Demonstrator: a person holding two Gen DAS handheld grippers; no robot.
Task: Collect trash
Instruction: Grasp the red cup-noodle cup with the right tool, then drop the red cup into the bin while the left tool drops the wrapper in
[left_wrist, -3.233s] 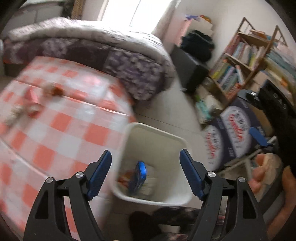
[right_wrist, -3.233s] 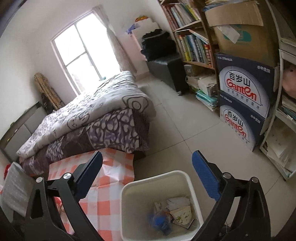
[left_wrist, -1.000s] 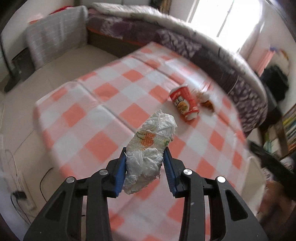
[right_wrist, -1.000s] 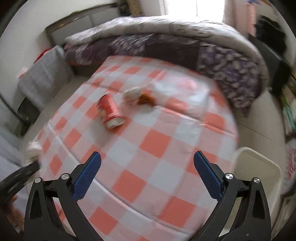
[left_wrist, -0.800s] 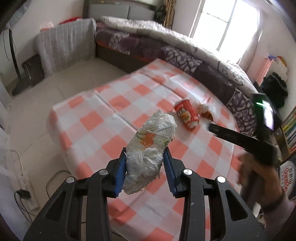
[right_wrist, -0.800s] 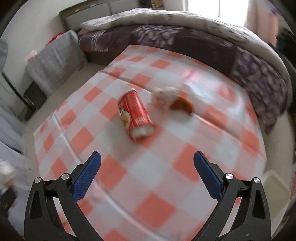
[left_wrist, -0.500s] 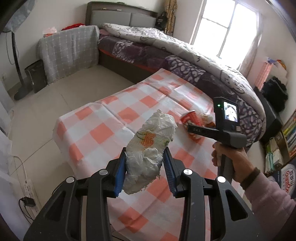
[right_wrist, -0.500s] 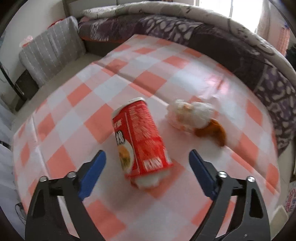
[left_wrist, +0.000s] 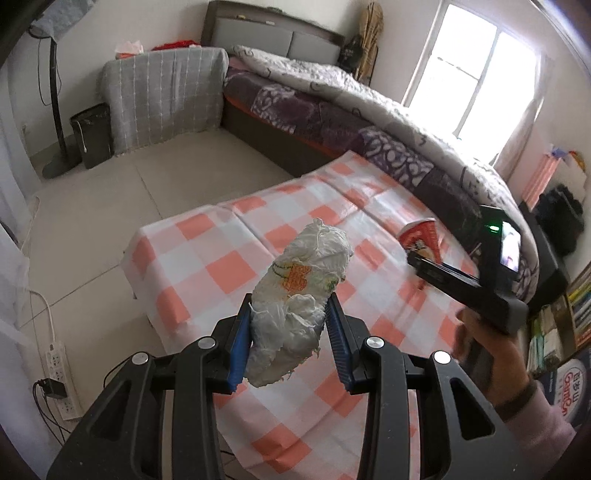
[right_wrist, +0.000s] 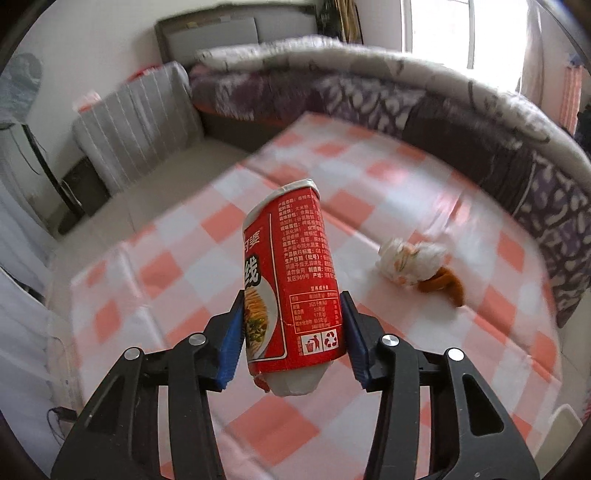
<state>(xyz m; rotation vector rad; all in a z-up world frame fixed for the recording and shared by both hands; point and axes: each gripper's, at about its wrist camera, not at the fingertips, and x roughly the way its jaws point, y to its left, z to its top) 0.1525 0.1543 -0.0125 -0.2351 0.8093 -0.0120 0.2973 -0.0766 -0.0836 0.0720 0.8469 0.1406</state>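
Note:
My left gripper (left_wrist: 290, 314) is shut on a crumpled white wad of printed plastic (left_wrist: 306, 280), held up over the red-and-white checked tablecloth (left_wrist: 229, 266). A red noodle cup (right_wrist: 295, 258) stands tilted between the blue pads of my right gripper (right_wrist: 293, 306). Its jaws are closing, and both pads touch the cup's sides. In the left wrist view the same cup (left_wrist: 421, 236) shows at the tip of the right tool, which a hand (left_wrist: 480, 343) in a pink sleeve holds. Another white wad (right_wrist: 410, 264) and a brown scrap (right_wrist: 443, 284) lie on the cloth (right_wrist: 166, 273).
A bed with a purple quilt (left_wrist: 369, 122) runs along the table's far side. A grey-covered chair (left_wrist: 162, 92), a black bin (left_wrist: 92, 133) and a fan stand (left_wrist: 59, 110) are at the back left. A power strip (left_wrist: 59, 373) lies on the floor. A white bin's rim (right_wrist: 565, 417) shows at lower right.
My right gripper came up to the lying red cup and closed around it; the cup now stands tilted between the pads. My left gripper rose and drew back, still holding the wad.

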